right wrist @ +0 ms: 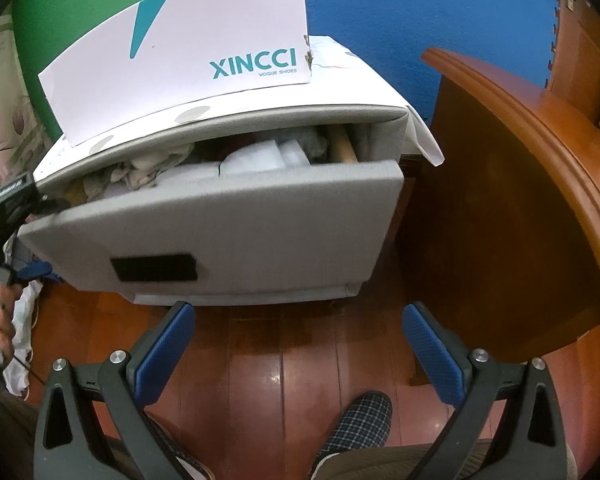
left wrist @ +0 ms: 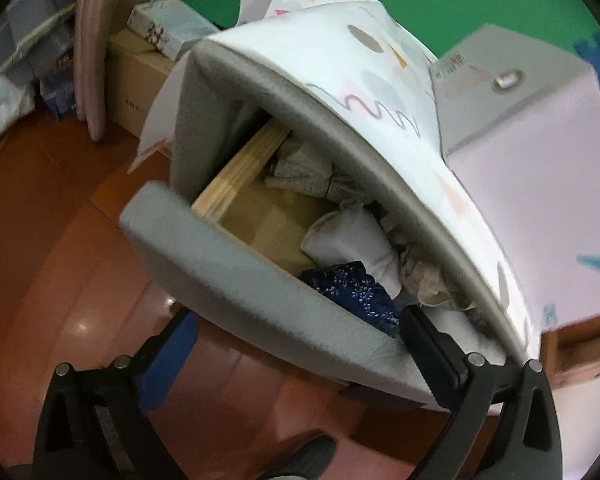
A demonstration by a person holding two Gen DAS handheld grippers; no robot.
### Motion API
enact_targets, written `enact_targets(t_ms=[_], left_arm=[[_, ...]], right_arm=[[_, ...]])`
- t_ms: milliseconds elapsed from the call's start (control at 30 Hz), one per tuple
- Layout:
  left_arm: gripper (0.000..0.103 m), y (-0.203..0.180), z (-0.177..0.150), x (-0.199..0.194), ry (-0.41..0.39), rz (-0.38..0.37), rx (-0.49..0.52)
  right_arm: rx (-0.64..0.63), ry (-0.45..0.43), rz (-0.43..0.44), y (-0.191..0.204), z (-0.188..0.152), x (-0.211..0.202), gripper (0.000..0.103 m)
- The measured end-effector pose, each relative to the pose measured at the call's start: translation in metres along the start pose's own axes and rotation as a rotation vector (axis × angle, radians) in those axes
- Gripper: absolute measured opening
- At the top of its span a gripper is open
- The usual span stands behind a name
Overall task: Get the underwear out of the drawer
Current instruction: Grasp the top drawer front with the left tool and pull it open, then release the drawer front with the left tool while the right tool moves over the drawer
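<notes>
Grey drawer (left wrist: pixel 236 280) pulled open, underwear (left wrist: pixel 352 292) heaped inside. Left hand-held gripper (left wrist: pixel 296 344) spread wide astride the drawer front, grasping nothing. Right hand-held gripper (right wrist: pixel 300 344) released, over floor (right wrist: pixel 260 380).

underwear (left wrist: pixel 352 240) in drawer (right wrist: pixel 228 224), box (right wrist: pixel 180 56) above

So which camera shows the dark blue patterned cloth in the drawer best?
The left wrist view: the dark blue cloth lies in plain sight inside the open drawer. The right wrist view does not show it, only pale fabrics.
</notes>
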State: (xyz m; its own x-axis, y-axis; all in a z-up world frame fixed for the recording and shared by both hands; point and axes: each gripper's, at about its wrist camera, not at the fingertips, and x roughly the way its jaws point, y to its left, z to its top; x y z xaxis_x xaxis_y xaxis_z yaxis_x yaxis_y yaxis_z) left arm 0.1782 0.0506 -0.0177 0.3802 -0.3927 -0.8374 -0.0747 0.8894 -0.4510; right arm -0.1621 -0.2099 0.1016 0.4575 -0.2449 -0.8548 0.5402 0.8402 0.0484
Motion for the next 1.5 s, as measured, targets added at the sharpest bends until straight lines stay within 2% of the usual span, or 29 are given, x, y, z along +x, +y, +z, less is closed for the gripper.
enact_targets(t_ms=[433, 633, 800, 1000, 1500], left_arm=[[0.103, 0.015, -0.046, -0.035, 0.069, 0.064, 0.084], [0.103, 0.025, -0.062, -0.044, 0.084, 0.069, 0.092], [0.103, 0.026, -0.07, -0.051, 0.102, 0.073, 0.094], [0.103, 0.032, -0.087, -0.062, 0.101, 0.076, 0.097], [0.103, 0.041, -0.113, -0.079, 0.133, 0.092, 0.113]], right_arm=[[-0.025, -0.018, -0.005, 0.003, -0.001, -0.021, 0.103], [-0.071, 0.029, -0.03, 0.011, -0.008, -0.033, 0.103], [-0.059, 0.055, 0.001, 0.009, -0.01, -0.042, 0.103], [-0.07, 0.046, 0.018, 0.013, -0.002, -0.06, 0.103], [-0.107, 0.161, 0.088, 0.017, 0.017, -0.039, 0.103]])
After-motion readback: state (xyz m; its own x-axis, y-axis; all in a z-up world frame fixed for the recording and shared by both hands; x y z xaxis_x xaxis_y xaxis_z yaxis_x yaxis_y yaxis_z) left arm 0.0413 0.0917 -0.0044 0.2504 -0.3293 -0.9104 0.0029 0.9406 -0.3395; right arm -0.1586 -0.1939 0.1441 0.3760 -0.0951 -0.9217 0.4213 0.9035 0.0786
